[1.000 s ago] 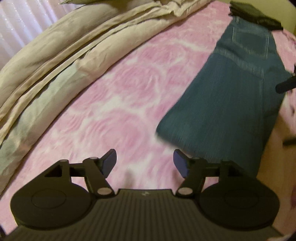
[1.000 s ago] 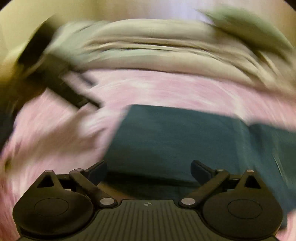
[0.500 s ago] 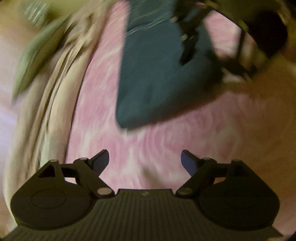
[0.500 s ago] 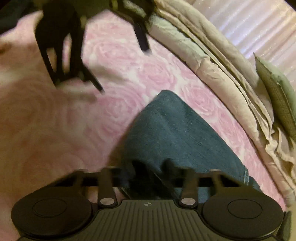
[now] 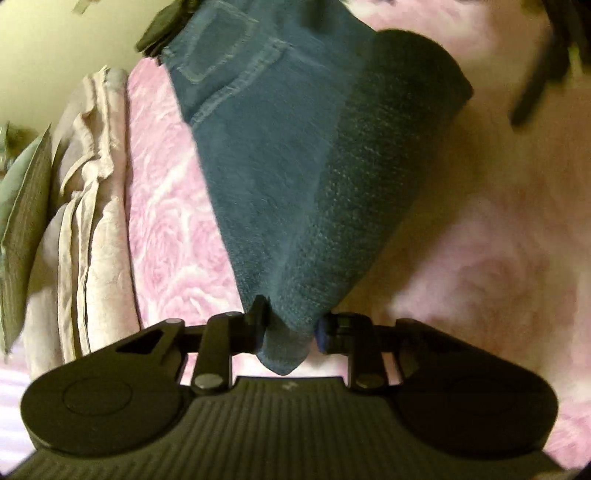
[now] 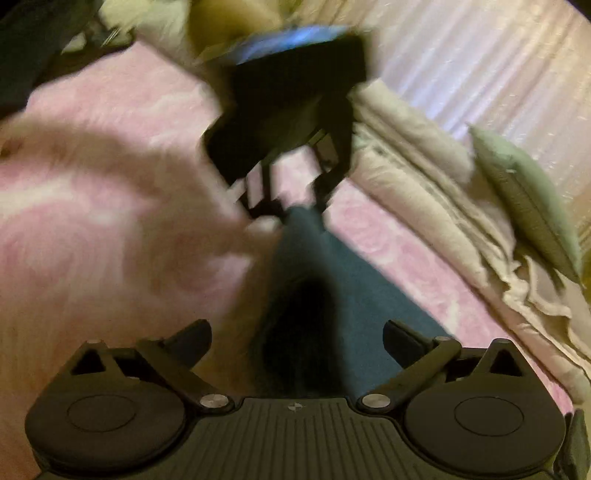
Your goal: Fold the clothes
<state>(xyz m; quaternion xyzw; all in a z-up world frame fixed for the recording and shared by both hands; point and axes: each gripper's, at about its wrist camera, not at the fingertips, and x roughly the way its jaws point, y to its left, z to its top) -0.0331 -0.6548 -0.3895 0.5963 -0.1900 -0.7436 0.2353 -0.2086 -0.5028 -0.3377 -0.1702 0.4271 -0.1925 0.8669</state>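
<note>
A pair of blue jeans lies on the pink rose-patterned bedsheet. My left gripper is shut on the leg end of the jeans, with the cloth pinched between its fingers and lifted off the sheet. In the right wrist view the jeans run away from my right gripper, which is open with the denim lying below its fingers. The left gripper shows there, blurred, holding the far end of the jeans.
A rumpled beige quilt and a green pillow lie along the far side of the bed. A dark folded garment sits beyond the jeans' waistband. A pale curtain hangs behind.
My left gripper swung round to the leg end of the jeans, closed on it and lifted it. My right gripper, closed on the denim half a second ago, has opened.
</note>
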